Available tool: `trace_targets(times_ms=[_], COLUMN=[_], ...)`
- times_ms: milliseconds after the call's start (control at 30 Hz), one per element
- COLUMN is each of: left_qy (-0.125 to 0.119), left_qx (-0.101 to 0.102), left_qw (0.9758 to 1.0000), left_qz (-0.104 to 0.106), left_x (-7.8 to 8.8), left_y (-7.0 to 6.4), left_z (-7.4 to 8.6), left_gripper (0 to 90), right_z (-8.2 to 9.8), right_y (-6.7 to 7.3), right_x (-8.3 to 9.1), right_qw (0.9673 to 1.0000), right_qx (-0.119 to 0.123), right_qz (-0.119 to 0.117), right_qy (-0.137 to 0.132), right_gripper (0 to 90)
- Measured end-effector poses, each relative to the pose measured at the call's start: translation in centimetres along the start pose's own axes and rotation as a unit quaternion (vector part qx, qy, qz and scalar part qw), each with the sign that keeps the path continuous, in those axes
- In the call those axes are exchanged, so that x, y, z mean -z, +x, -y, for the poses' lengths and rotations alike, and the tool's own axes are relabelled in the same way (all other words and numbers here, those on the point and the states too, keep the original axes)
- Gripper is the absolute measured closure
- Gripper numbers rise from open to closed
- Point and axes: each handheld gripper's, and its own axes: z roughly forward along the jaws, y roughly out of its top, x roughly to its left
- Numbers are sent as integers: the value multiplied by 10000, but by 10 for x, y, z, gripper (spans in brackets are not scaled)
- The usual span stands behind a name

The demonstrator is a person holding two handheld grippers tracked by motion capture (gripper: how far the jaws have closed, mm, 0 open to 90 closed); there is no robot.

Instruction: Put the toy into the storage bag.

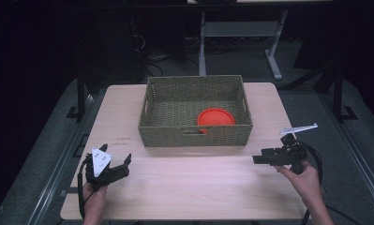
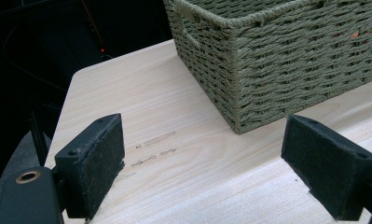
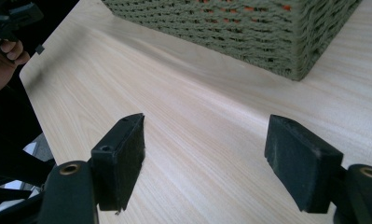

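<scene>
A green woven basket stands at the table's far middle, with an orange round plate lying flat in its right half. My left gripper rests low over the near left of the table, open, with bare wood between its pads. The basket's near left corner lies ahead of it. My right gripper hovers over the near right and points left, open and empty. The basket's front wall stands beyond it, and orange shows through the weave.
The light wooden table has free surface in front of the basket between both grippers. The person's left hand shows far off in the right gripper view. Dark floor, cables and a table frame lie behind.
</scene>
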Motion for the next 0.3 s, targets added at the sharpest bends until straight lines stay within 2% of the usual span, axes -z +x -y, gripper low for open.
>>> trace_targets(times_ms=[133,233,300], left_qy=[1,-4,-4], left_qx=[7,-13,-14], left_qw=[10000,10000,10000], left_qz=[2,-2,1], left_x=[0,1,1], left_y=[0,1,1], left_z=[0,0,0], left_gripper=[127,127,127], right_z=[5,10,16], right_y=[-1,0,5], right_x=[1,2,2], right_qw=[10000,9997,9993], right_qx=[-47,-98,-24], right_qz=[-54,-159,-190], right_qy=[-43,-183,-318], right_gripper=[271,244,240])
